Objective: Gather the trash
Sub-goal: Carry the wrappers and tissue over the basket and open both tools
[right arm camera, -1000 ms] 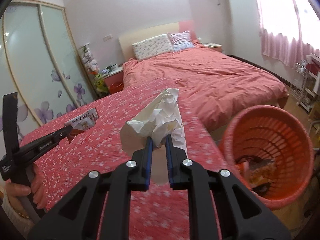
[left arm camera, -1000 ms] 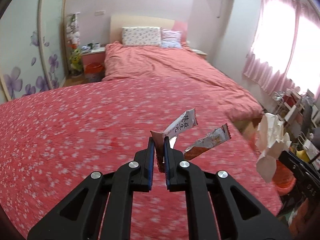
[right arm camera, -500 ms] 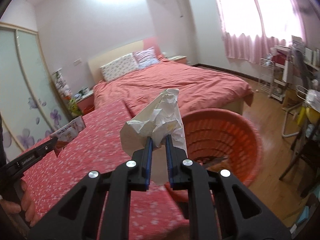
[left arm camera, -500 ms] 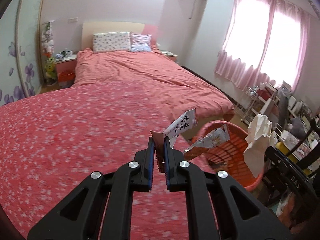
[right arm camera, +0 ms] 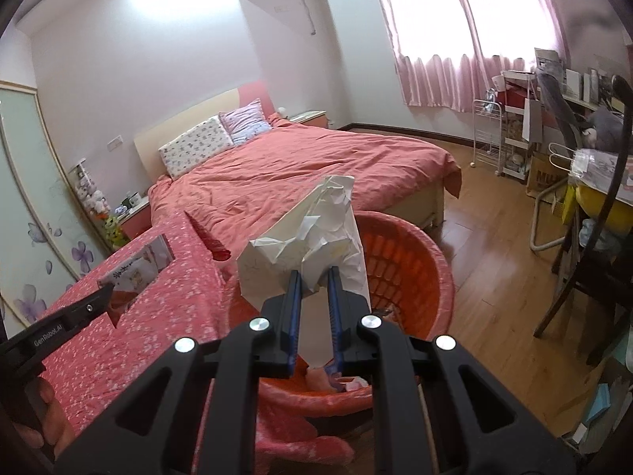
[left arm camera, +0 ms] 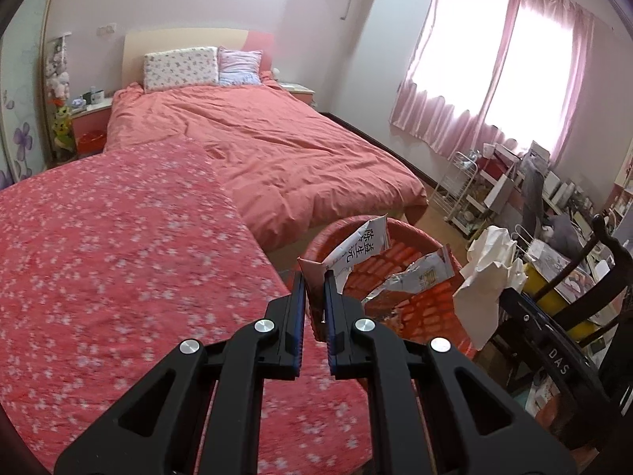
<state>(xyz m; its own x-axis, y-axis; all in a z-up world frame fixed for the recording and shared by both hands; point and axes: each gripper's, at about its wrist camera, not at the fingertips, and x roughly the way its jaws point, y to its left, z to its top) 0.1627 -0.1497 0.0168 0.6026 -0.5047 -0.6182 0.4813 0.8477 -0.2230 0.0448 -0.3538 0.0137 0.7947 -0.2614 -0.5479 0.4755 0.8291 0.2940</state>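
Observation:
My left gripper is shut on torn snack wrappers and holds them at the near rim of the orange basket. My right gripper is shut on crumpled white paper and holds it above the same basket, which has some trash at its bottom. The paper also shows in the left wrist view at the right, over the basket's far side. The left gripper with its wrappers shows at the left of the right wrist view.
A flowered red cover lies on the surface beside the basket. A large bed stands behind. A dark chair, a wire rack and a cluttered desk stand at the right on the wooden floor.
Both grippers have swung right from over the flowered cover to the orange basket, each still holding its trash. The basket has come closer in both views.

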